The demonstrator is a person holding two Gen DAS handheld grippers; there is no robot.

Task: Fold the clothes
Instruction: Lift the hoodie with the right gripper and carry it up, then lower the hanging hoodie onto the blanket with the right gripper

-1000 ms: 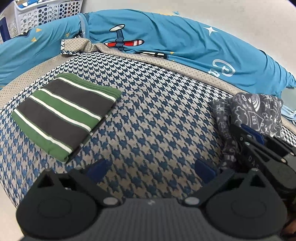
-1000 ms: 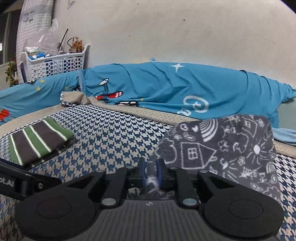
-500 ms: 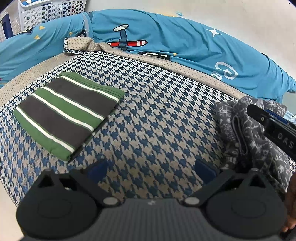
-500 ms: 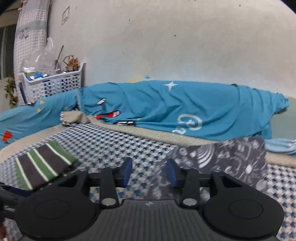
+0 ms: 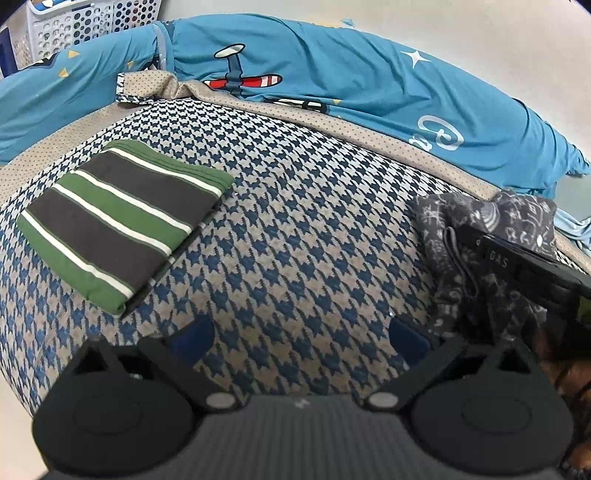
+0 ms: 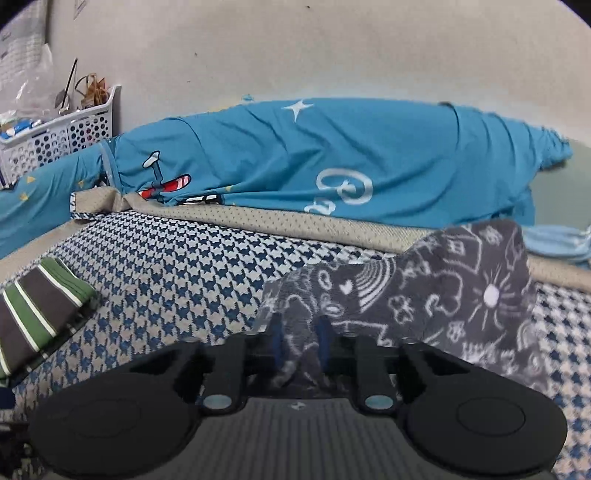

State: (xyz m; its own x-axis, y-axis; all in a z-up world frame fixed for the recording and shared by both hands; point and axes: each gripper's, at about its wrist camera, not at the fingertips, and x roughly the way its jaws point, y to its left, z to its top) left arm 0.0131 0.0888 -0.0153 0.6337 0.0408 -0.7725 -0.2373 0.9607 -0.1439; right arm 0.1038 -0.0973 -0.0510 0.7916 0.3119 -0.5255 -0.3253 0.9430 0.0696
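Left wrist view, left to right: a white perforated basket (image 5: 92, 22) sits in the far corner by the wall, and a blue printed quilt (image 5: 332, 81) runs along the back of the bed. On the houndstooth bed cover (image 5: 295, 229) lies a folded striped garment (image 5: 122, 221) — green, dark grey and white, squared flat. The left gripper (image 5: 299, 338) hangs over bare cover, its jaws spread wide with nothing between them. Farther right the grey doodle-print garment (image 5: 443, 236) sits bunched near the bed's right side, well apart from the striped one. The dark body of the right gripper (image 5: 524, 266) lies across it and hides part of the cloth.

Right wrist view, again from the left: the basket (image 6: 55, 140) holds small clutter against the wall, and the striped garment (image 6: 40, 314) shows at the left edge. The quilt (image 6: 332, 158) fills the middle distance, with the tan dotted edge of the cover in front of it. The right gripper (image 6: 299, 343) has just been closing its jaws, and a fold of the grey garment (image 6: 443, 295) stands pinched between the blue pads (image 6: 276, 341). The rest of the cloth rises in a crumpled peak to the right — it blocks the cover behind it. A pale blue cloth (image 6: 554, 240) lies beyond the peak.
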